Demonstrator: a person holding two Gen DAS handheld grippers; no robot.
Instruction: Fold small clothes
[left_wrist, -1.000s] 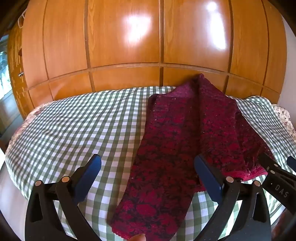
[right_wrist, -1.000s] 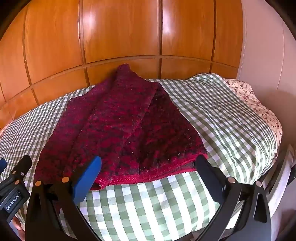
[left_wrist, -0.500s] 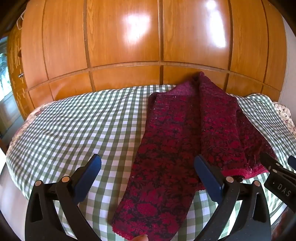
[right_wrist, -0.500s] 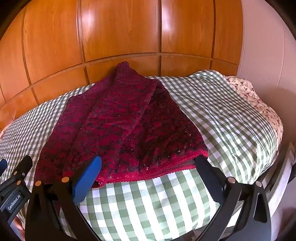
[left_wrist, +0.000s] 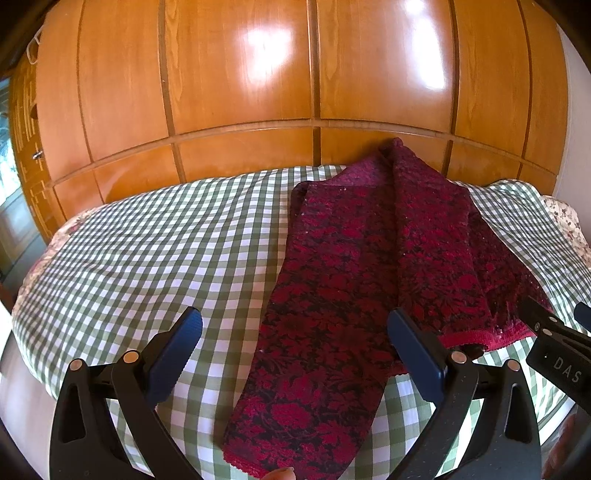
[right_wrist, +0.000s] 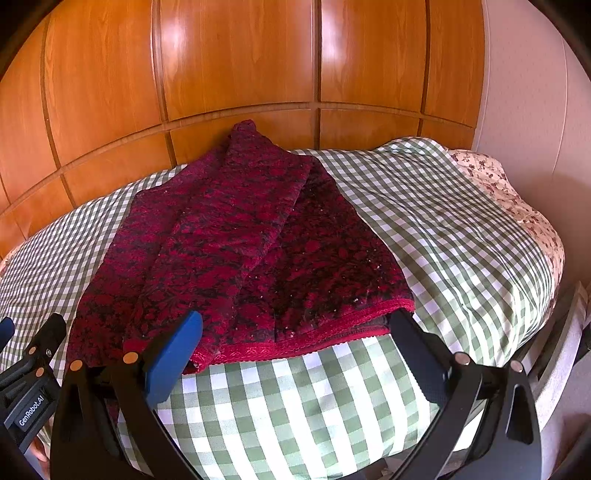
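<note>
I am looking along both grippers at a wooden wardrobe (left_wrist: 236, 74) that fills the background; below it a bed in a green-checked cover (left_wrist: 147, 251) takes up most of the lower half of each view; a floral sheet (right_wrist: 517, 199) shows at the bed's right edge.

The red garment (left_wrist: 354, 266) lies flat on the cover, a dark crimson knit with a floral pattern and a plain red hem band (right_wrist: 295, 345); it looks partly folded, with one panel laid lengthwise over the rest and a narrower strip running down towards me on the left.

Its long axis runs away from me, from the near edge of the bed up to the wardrobe; the hem is the end closest to both grippers. My left gripper (left_wrist: 295, 354) has its jaws wide apart with the near strip lying between them, though I judge it to be above the cloth, not touching; my right gripper (right_wrist: 295, 354) is equally wide apart, the hem band lying just ahead of its tips.

I judge both hands about equally near, each facing its own corner of the near end; the next fold likely carries that end away from me.
</note>
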